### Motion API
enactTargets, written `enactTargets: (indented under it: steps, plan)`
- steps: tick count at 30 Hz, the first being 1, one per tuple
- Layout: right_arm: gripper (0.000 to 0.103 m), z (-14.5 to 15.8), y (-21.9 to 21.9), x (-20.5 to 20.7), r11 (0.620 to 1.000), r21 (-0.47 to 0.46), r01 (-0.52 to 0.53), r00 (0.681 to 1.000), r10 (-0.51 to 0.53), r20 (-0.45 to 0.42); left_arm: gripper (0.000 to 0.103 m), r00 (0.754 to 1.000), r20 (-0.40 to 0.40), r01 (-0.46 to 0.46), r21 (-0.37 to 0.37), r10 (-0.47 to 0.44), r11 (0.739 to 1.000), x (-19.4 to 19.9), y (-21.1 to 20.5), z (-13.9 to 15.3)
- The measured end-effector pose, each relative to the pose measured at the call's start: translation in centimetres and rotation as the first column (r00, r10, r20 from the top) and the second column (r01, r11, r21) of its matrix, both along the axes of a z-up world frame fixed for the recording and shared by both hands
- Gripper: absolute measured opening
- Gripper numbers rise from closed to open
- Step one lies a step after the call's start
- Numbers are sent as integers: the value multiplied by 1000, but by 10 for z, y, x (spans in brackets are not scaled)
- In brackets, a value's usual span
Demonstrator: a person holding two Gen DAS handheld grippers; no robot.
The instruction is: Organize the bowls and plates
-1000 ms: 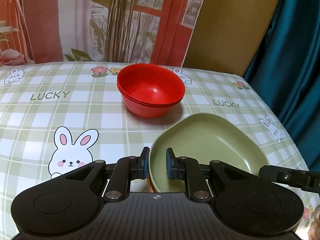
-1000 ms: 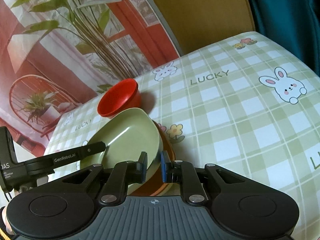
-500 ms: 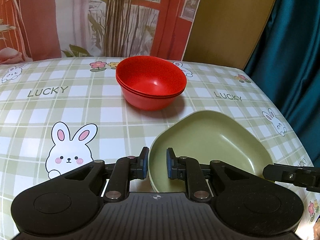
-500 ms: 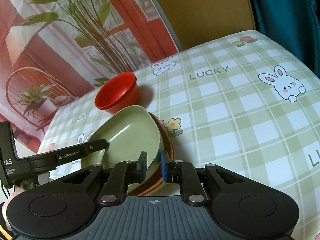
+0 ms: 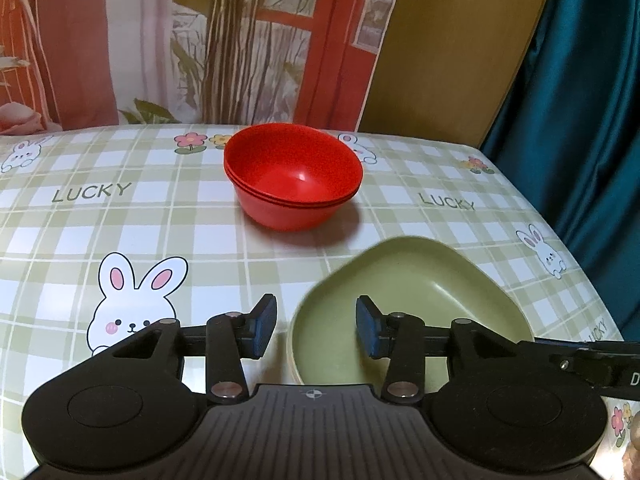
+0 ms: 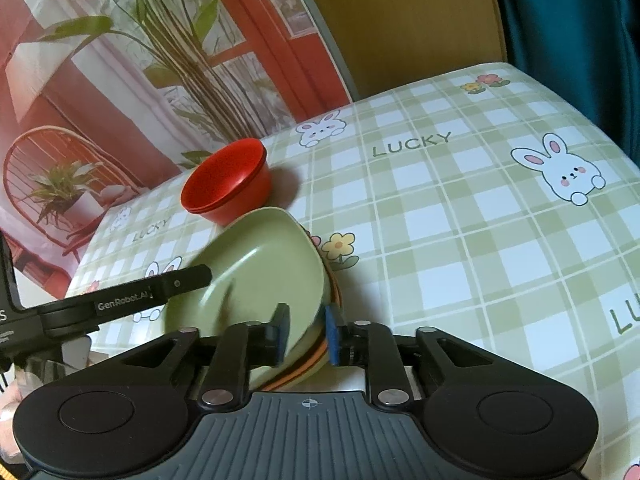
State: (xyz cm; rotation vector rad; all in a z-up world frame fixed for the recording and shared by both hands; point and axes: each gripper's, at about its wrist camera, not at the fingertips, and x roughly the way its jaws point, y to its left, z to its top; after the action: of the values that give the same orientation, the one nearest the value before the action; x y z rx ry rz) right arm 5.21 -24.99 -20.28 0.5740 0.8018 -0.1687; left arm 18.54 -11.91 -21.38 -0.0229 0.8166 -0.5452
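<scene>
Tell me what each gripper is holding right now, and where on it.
Nothing firmly: both grippers, left and right, are opening, straddling opposite rims of the green plate without pressing.

Stacked bowls (image 5: pixel 294 176): solid red, glossy. Top plate (image 5: pixel 412 304): plain matte sage green; orange and brown plate rims (image 6: pixel 320 354) show under it. Surface (image 5: pixel 120 216): pale green/white plaid, white rabbits with pink ears, red and yellow flowers, green "LUCKY" lettering. Gripper bodies black, fingers' pads (image 5: pixel 262 330) blue. Curtain (image 5: pixel 592 120): teal.
</scene>
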Motion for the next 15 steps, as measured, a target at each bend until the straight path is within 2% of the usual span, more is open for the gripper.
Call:
enactTargets:
  steps: [9, 15]
  plan:
    - [24, 8, 0, 2, 999, -53, 5, 999, -3, 35, 46, 1000, 12, -4, -3, 4, 1000, -1, 8, 6]
    - [24, 20, 3, 8, 993, -119, -26, 996, 36, 79, 46, 999, 39, -12, 3, 12, 1000, -1, 13, 17]
